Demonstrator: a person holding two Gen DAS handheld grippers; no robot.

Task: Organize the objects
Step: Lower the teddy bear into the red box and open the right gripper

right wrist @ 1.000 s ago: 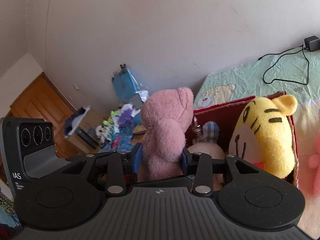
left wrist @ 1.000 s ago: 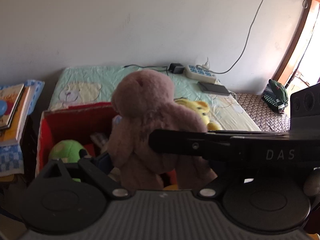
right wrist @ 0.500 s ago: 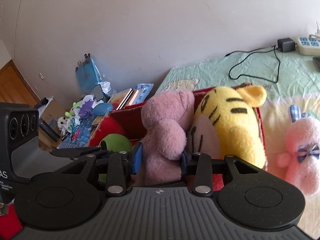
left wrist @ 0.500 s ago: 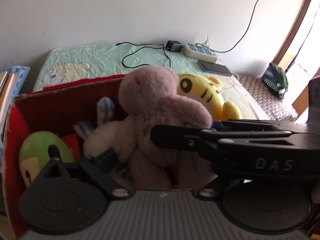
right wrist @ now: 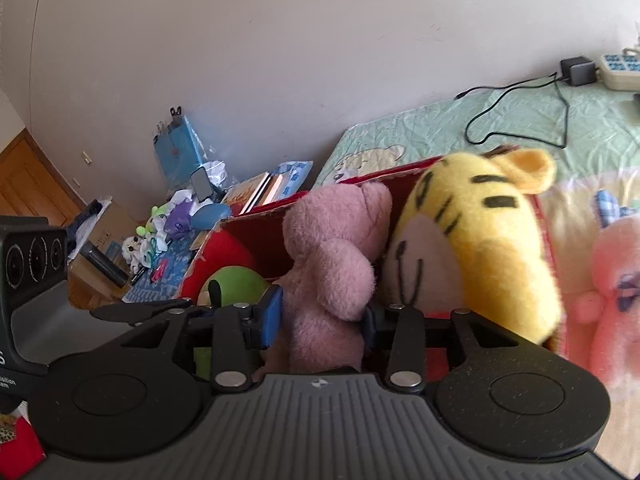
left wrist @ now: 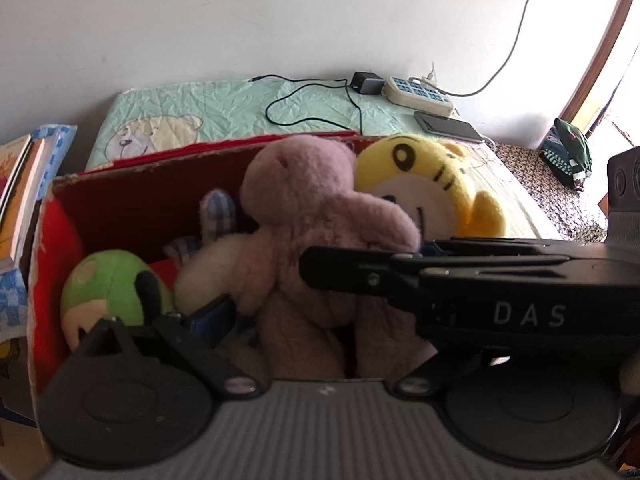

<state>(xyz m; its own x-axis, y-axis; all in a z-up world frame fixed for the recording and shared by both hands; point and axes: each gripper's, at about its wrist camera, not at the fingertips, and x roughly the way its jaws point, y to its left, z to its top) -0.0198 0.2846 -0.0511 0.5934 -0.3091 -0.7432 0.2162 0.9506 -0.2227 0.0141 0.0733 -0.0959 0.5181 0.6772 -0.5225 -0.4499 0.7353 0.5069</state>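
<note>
1. The right gripper (right wrist: 322, 314) has the pink plush bear (right wrist: 336, 276) between its blue pads, and its jaws are opening.
2. The left gripper (left wrist: 320, 304) stands wide, its jaws opening, holding nothing.
3. The bear stands in the red box (left wrist: 132, 196), left of the yellow tiger (right wrist: 476, 248).
4. Release fully, then withdraw straight back so the pads do not snag the fur.

Pink plush bear (left wrist: 320, 220) in red box (left wrist: 120, 192), right tongs (left wrist: 360, 276) opening

The bed (left wrist: 224, 116) carries a red box (left wrist: 132, 196), power strip (left wrist: 416, 90), phone (left wrist: 448, 126), pink plush (right wrist: 616, 280).
</note>
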